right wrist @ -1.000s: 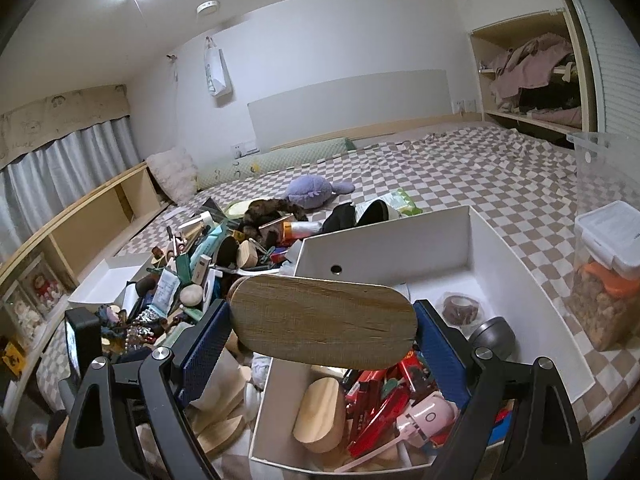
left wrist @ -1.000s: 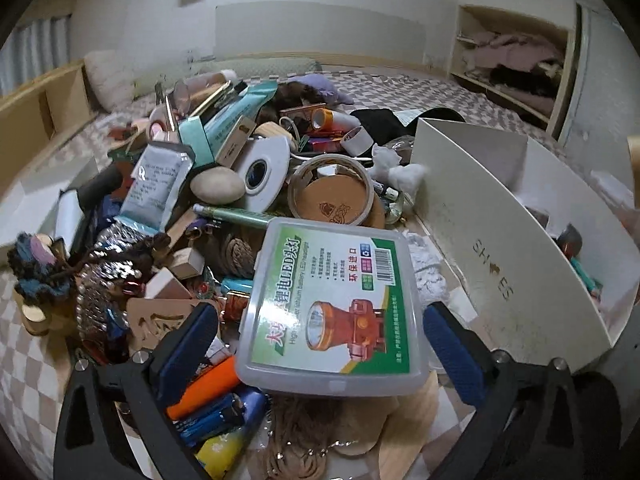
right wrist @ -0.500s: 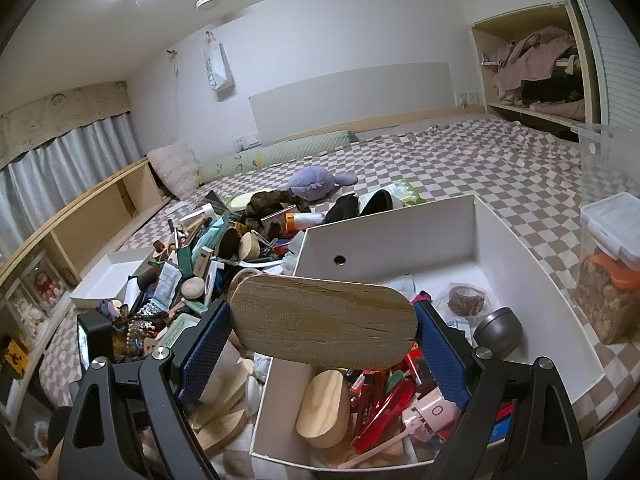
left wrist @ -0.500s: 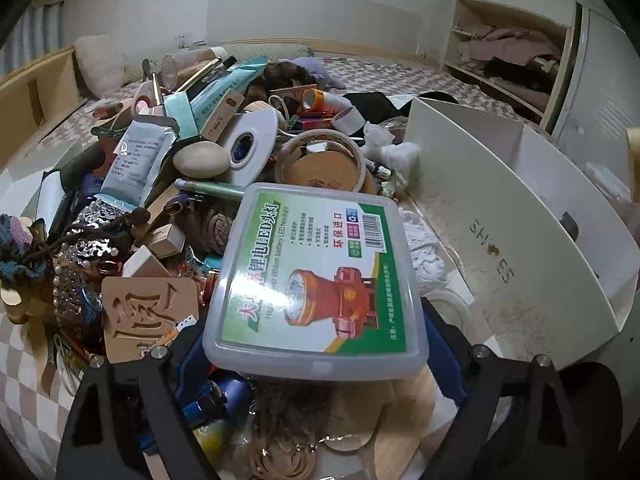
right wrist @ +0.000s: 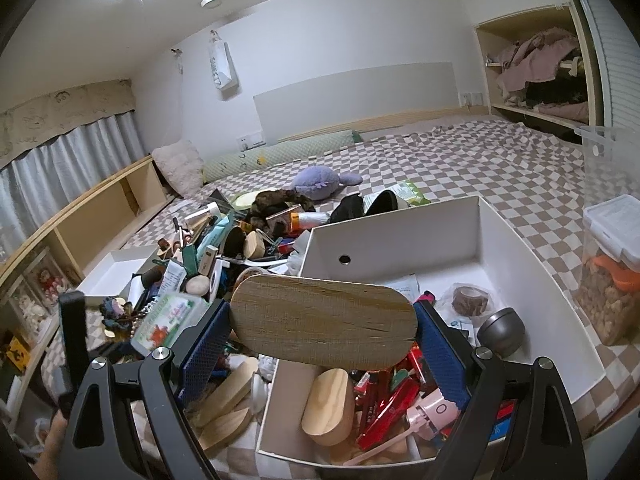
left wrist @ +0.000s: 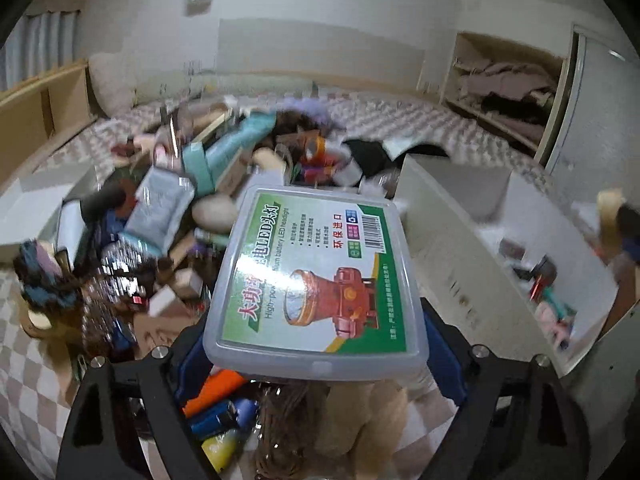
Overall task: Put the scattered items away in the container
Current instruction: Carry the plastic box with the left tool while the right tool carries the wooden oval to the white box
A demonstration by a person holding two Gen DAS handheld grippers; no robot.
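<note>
Left tongs (left wrist: pixel 316 364) pinching headlamp case (left wrist: pixel 316 276), lifted over clutter, box (left wrist: pixel 500 264) to their right. Right tongs (right wrist: pixel 320 344) pinching wood oval (right wrist: pixel 324 322) crosswise above box (right wrist: pixel 400 232).

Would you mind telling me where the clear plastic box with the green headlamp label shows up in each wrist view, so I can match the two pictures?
Left wrist view: the headlamp box fills the lower centre, clamped in the left gripper.
Right wrist view: the same box sits small at lower left, beside the wooden oval held in the right gripper.
Shared landmark: the white container, right of the box in both views.
</note>
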